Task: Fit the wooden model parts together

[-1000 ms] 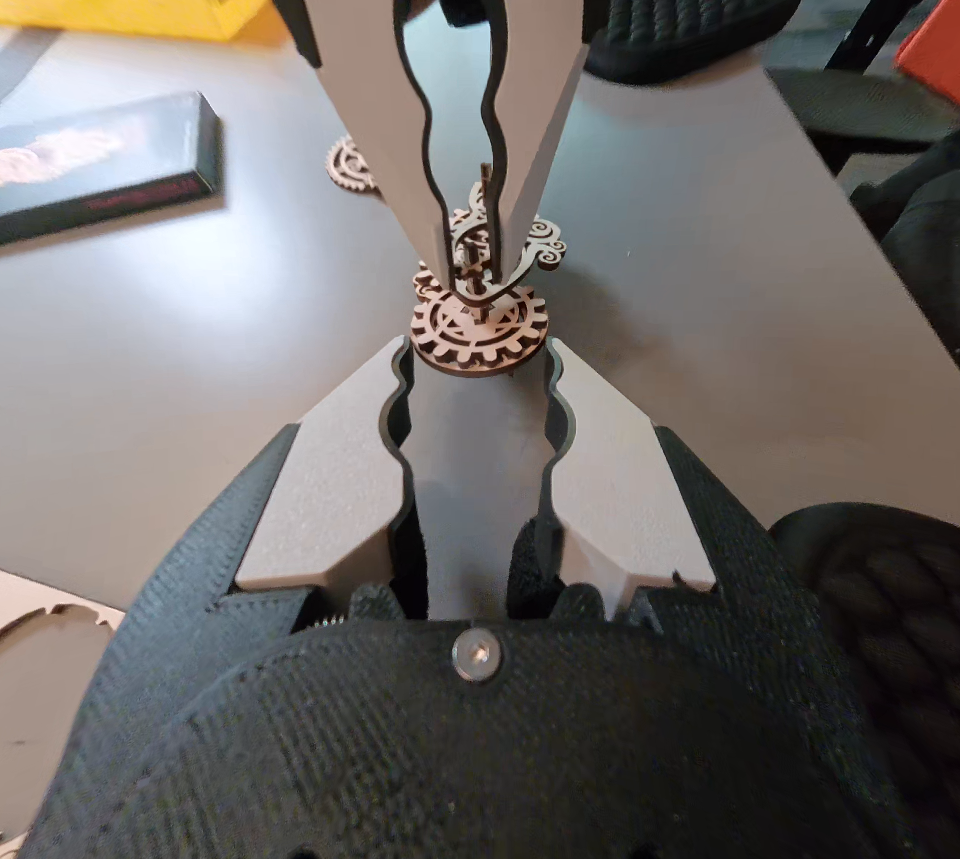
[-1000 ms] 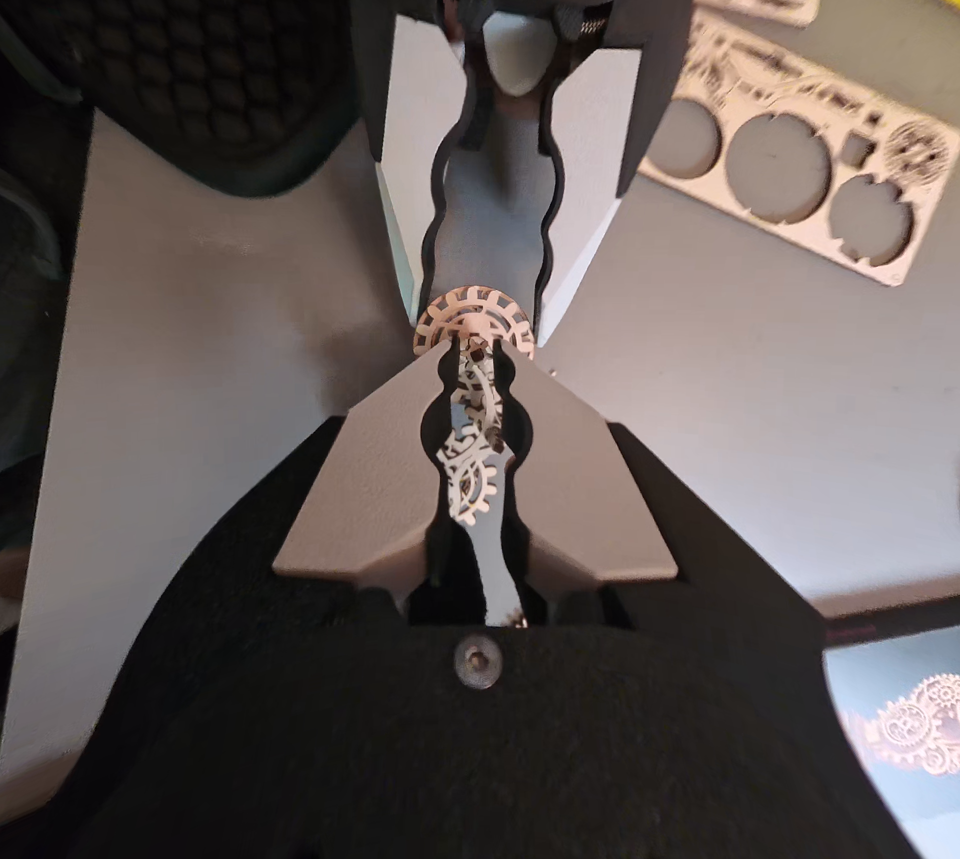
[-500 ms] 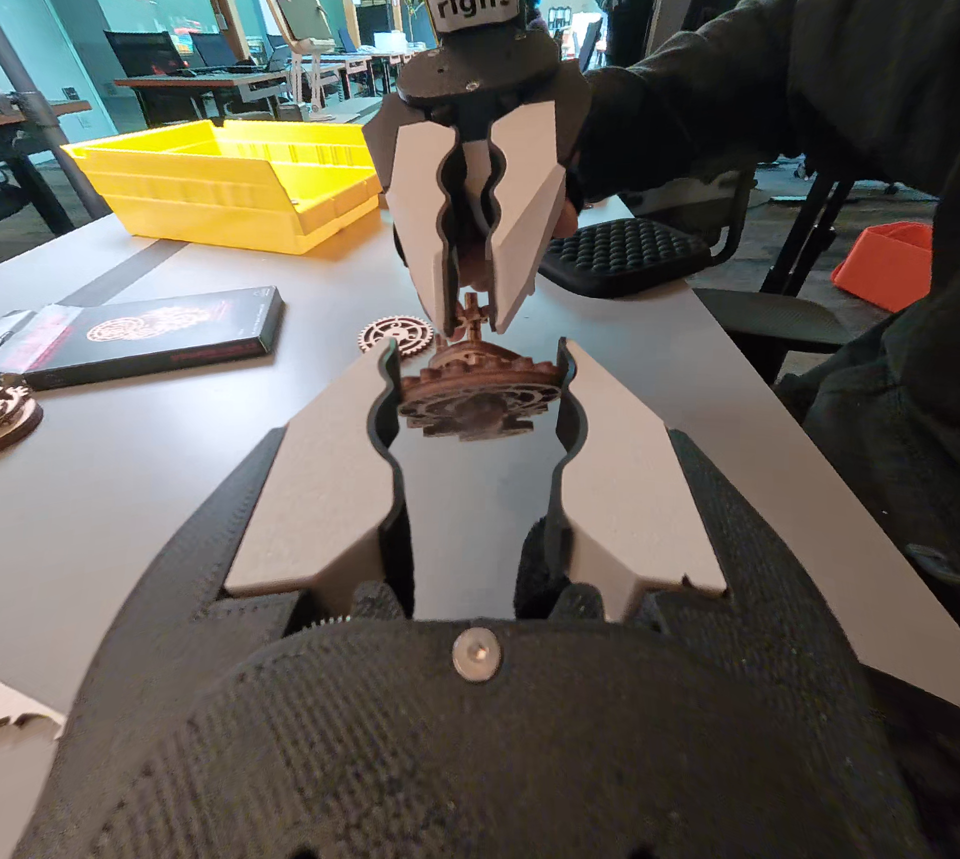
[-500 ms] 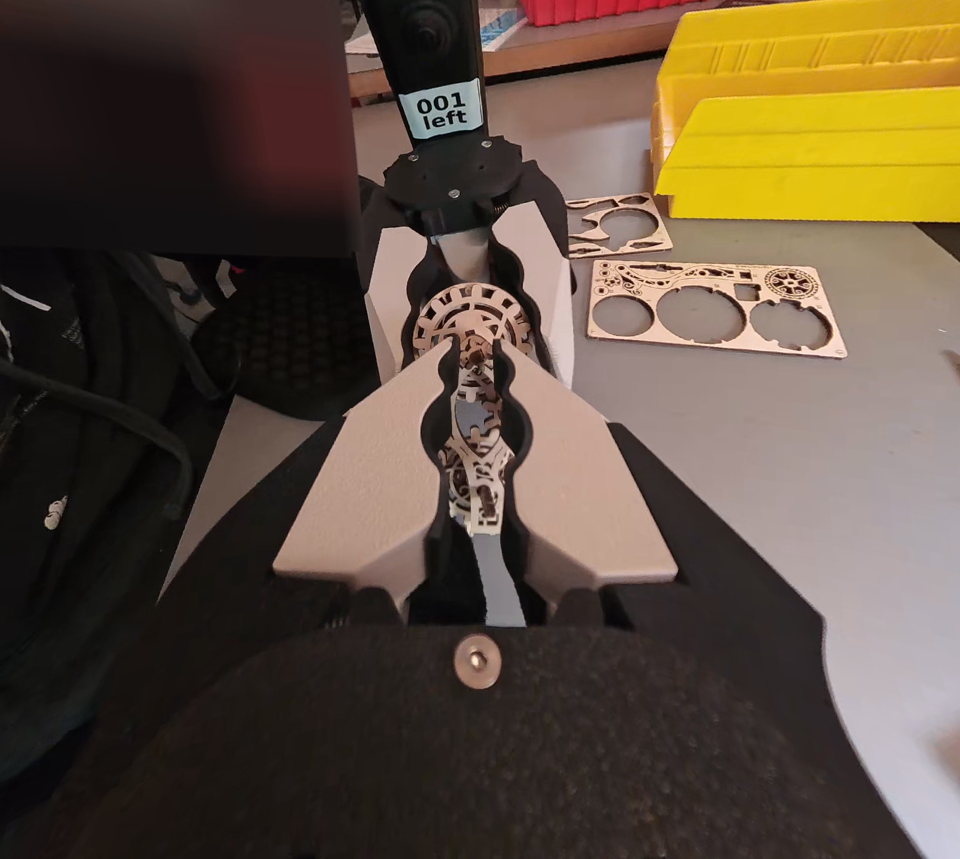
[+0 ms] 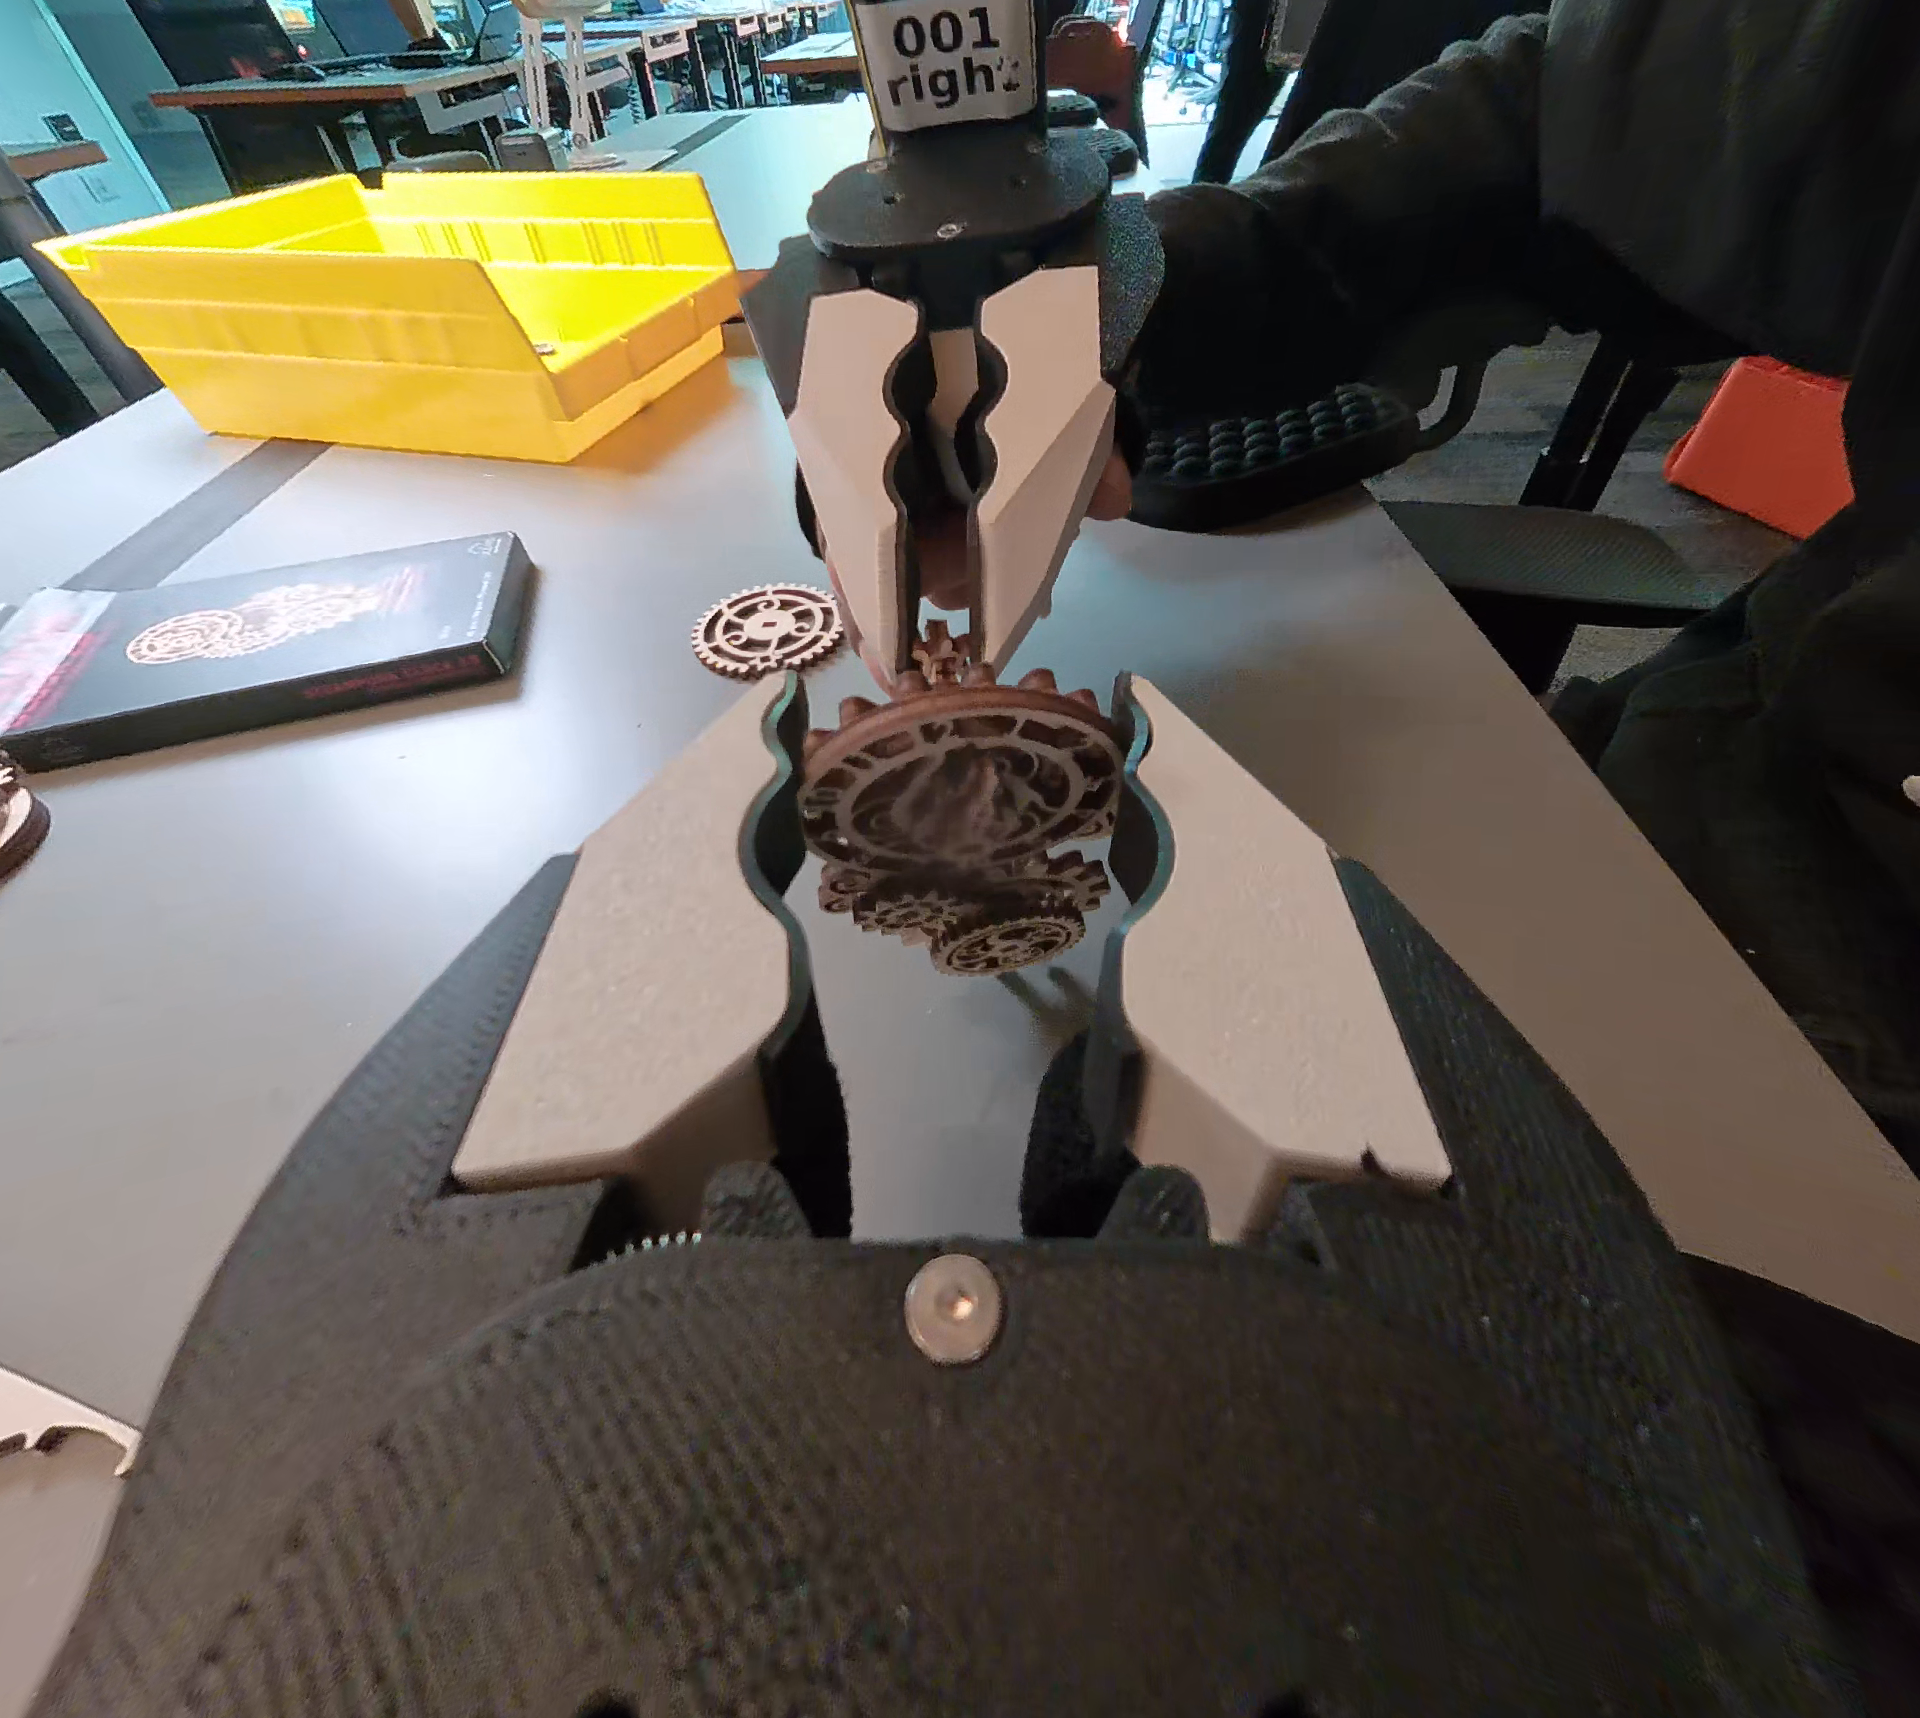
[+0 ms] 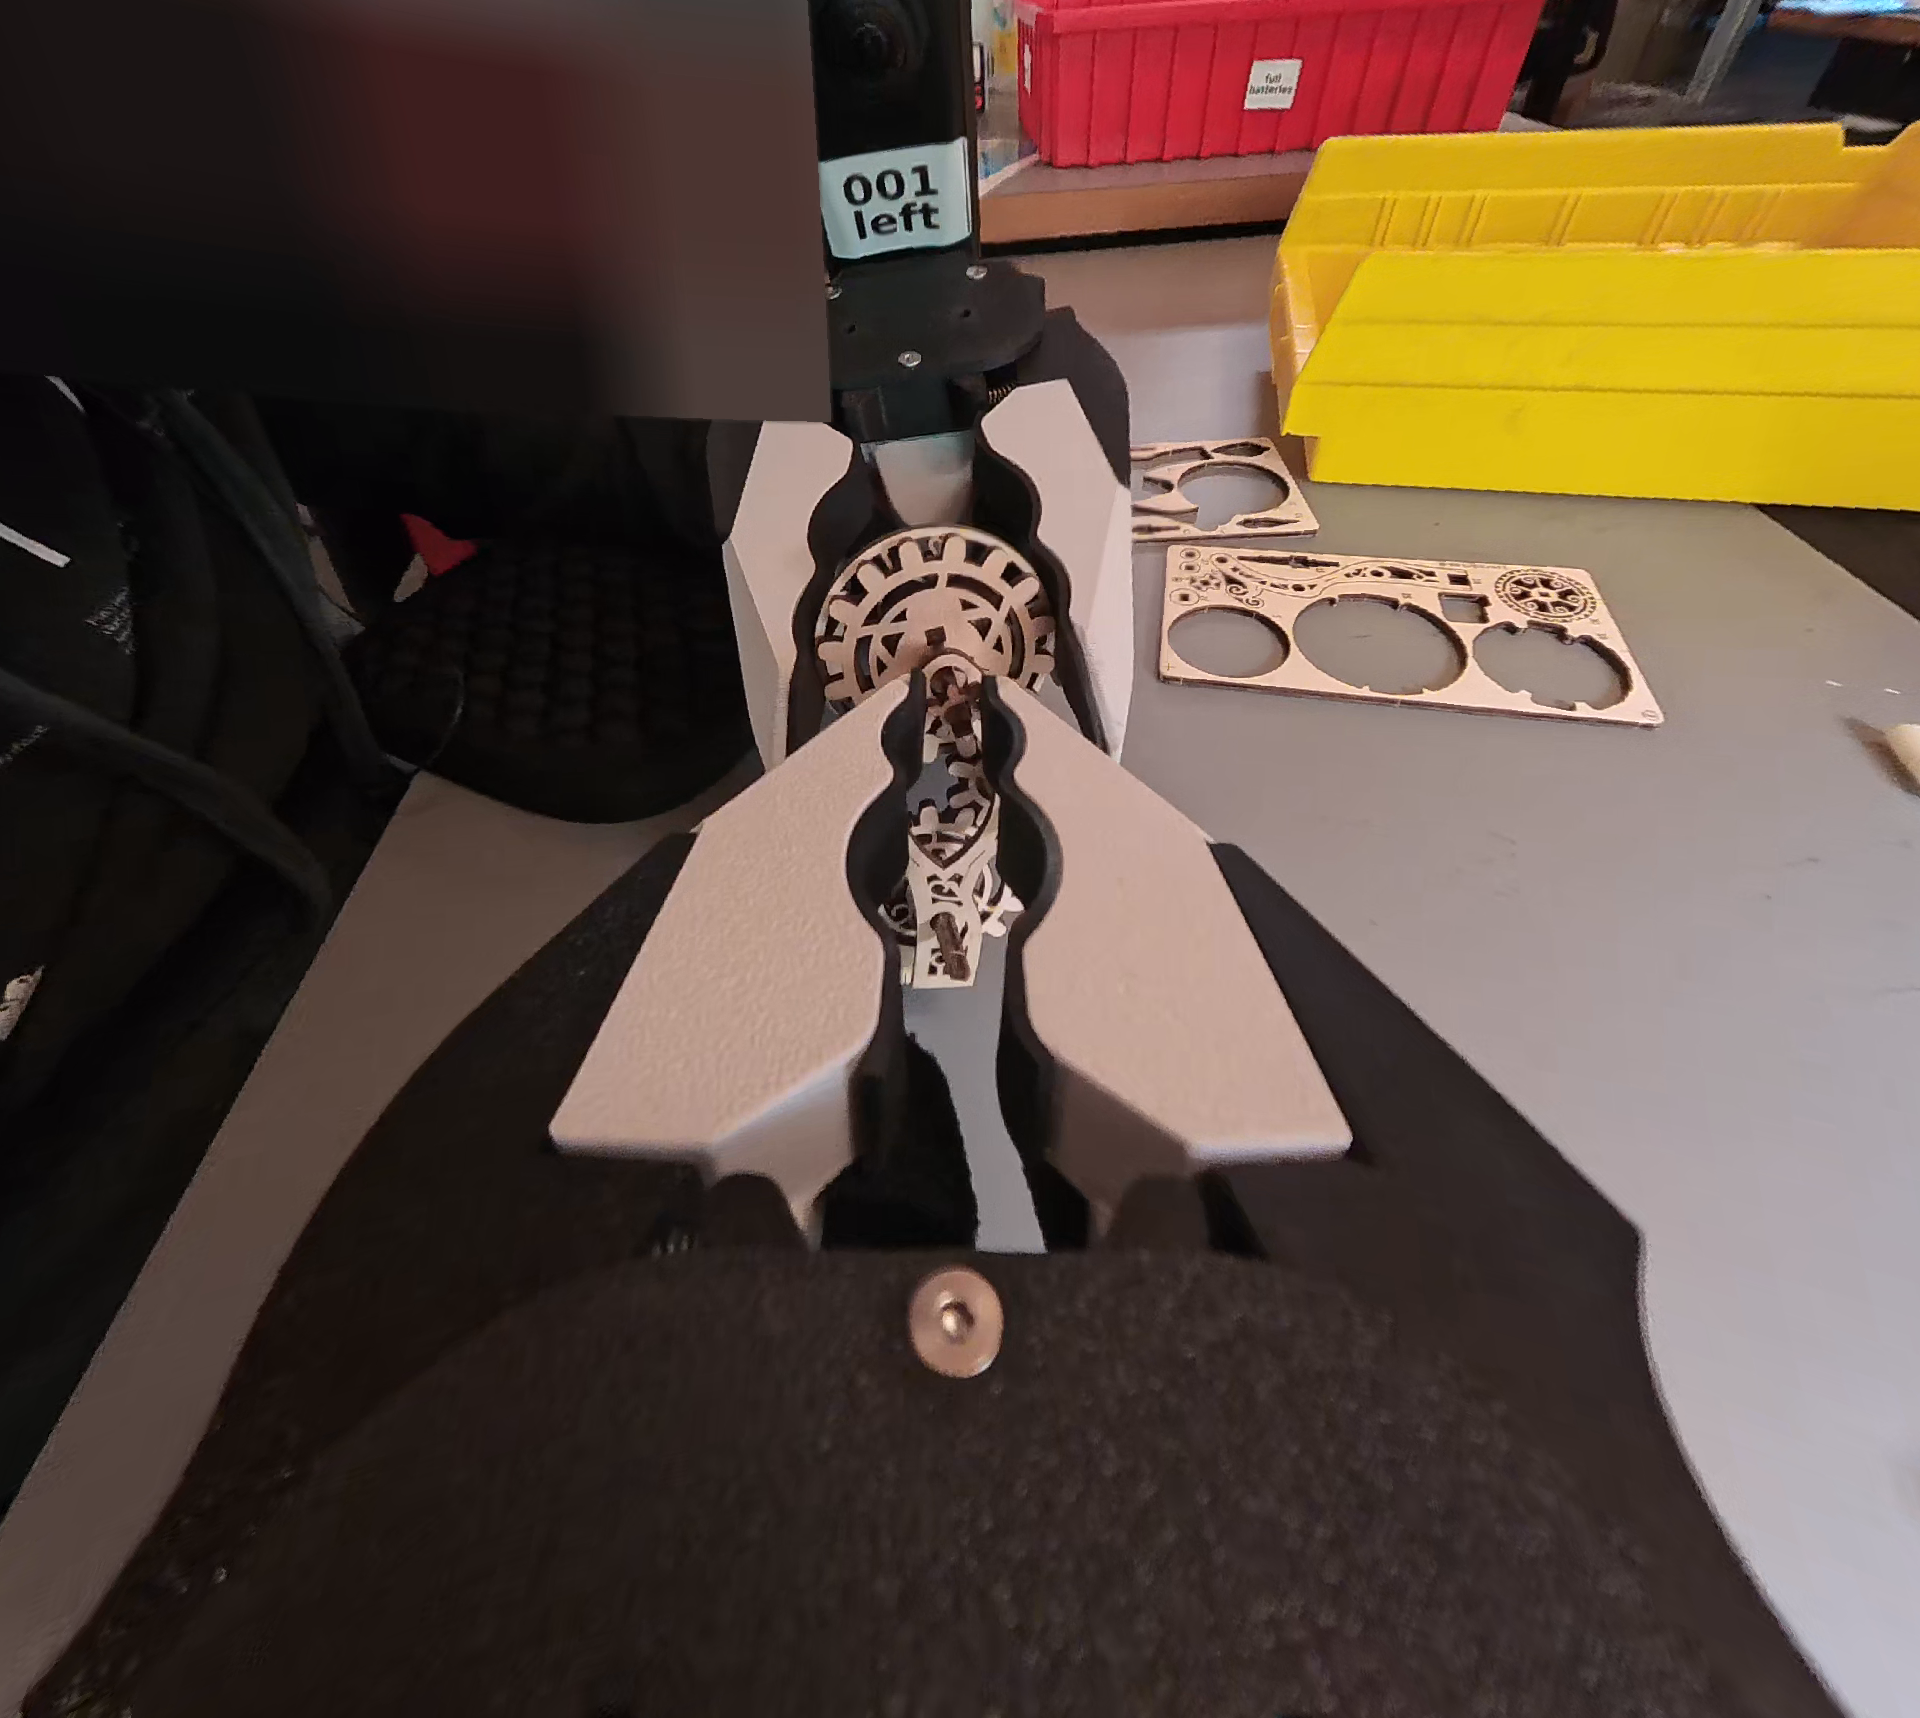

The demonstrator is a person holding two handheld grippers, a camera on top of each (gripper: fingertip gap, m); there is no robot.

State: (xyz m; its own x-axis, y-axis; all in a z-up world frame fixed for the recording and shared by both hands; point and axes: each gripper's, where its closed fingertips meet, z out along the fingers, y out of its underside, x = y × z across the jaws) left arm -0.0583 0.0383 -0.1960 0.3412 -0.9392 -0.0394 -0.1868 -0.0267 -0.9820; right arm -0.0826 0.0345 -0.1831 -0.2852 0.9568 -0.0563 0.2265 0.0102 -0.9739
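A dark wooden gear stack point(image 5: 961, 801) sits between the fingers of my left gripper point(image 5: 956, 702), its rim against both pads, held above the grey table point(image 5: 312, 941). From the other side it shows as a pale spoked gear point(image 6: 935, 614). My right gripper point(image 6: 951, 692) is shut on a flat ornate wooden piece point(image 6: 951, 837) that stands edge-on between its fingers. A small axle joins that piece to the gear's centre. The right gripper point(image 5: 940, 660) also shows in the left wrist view, pointing down at the gear stack.
A loose wooden gear point(image 5: 767, 629) and a black box point(image 5: 260, 640) lie on the table, with a yellow bin point(image 5: 416, 318) behind. Two punched-out wooden sheets point(image 6: 1403, 640) lie beside a yellow bin point(image 6: 1610, 380). A red bin point(image 6: 1278, 68) stands farther back. A person's dark sleeve point(image 5: 1455, 234) is at the right. The tips of both grippers are at nearly the same place.
Both grippers have risen and tilted from looking down to level. The gear stack has left the table and now sits deeper between the left fingers. The right gripper still holds the ornate piece.
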